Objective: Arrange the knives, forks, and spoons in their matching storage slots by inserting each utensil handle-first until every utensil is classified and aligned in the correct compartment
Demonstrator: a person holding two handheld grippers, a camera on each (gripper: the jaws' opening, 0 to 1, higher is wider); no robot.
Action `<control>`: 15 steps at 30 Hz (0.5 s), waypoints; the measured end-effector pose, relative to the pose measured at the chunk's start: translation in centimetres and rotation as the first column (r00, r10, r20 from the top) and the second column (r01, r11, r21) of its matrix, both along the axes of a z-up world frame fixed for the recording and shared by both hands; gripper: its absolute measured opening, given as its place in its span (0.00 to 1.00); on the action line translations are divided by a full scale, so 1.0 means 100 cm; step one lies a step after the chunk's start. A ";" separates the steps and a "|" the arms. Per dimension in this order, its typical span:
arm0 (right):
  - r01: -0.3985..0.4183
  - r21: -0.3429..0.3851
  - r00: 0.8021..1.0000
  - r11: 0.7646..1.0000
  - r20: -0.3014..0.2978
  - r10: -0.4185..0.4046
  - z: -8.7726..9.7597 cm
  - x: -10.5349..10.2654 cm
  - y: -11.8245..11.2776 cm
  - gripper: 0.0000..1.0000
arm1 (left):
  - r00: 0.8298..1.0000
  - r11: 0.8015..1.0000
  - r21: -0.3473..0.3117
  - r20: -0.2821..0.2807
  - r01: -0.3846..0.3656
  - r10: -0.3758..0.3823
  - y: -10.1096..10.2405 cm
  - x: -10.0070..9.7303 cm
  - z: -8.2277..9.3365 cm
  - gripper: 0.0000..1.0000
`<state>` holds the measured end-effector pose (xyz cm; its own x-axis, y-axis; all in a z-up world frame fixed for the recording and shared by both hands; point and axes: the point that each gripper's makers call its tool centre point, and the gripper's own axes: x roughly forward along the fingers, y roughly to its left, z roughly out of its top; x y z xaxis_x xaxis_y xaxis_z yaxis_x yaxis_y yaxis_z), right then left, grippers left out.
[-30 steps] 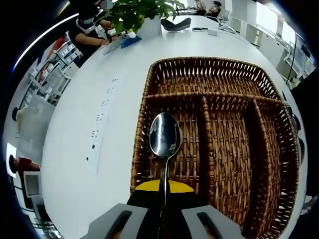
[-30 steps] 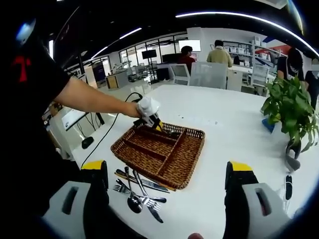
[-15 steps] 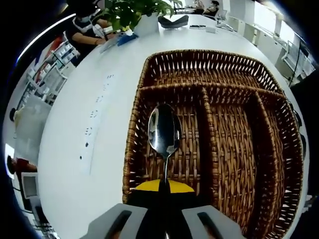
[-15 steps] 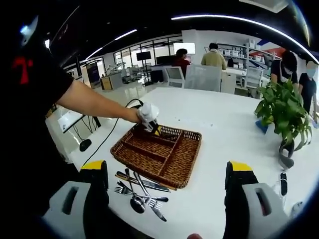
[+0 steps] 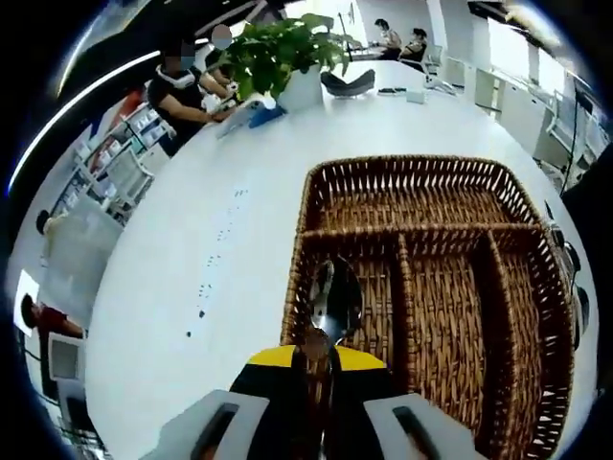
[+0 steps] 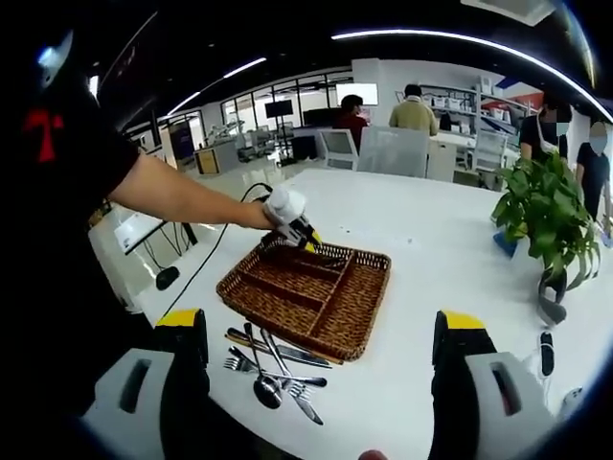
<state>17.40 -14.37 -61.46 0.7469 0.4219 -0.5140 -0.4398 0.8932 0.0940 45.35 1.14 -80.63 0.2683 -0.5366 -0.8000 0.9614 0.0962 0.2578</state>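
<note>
A brown wicker tray [image 5: 421,182] with three long slots and one cross slot lies on the white table. A steel spoon [image 5: 335,295] lies bowl forward in the leftmost long slot, slightly tilted. Its handle end is between the yellow tips of my left gripper [image 5: 319,357], whose jaws stand slightly apart. In the right gripper view, the left gripper [image 6: 293,222] hovers over the far left corner of the tray [image 6: 330,321]. Several knives, forks and a spoon [image 6: 273,369] lie loose on the table before the tray. My right gripper [image 6: 321,321] is wide open and holds nothing.
A potted plant [image 5: 287,48] stands at the table's far side, and it also appears as the plant [image 6: 548,206] at the right. A person's arm [image 6: 182,196] holds the left gripper. People sit and stand around the office. Dark small items [image 6: 548,355] lie at the table's right edge.
The left gripper's jaws have parted a little and pulled back. The spoon has dropped lower into the left slot and tilted. The right gripper stays open.
</note>
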 end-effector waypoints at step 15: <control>-0.075 -0.028 0.996 0.997 0.043 0.076 0.001 0.027 -0.004 0.99 | 0.974 0.923 -0.329 0.040 -0.199 0.224 0.028 -0.009 0.125 0.64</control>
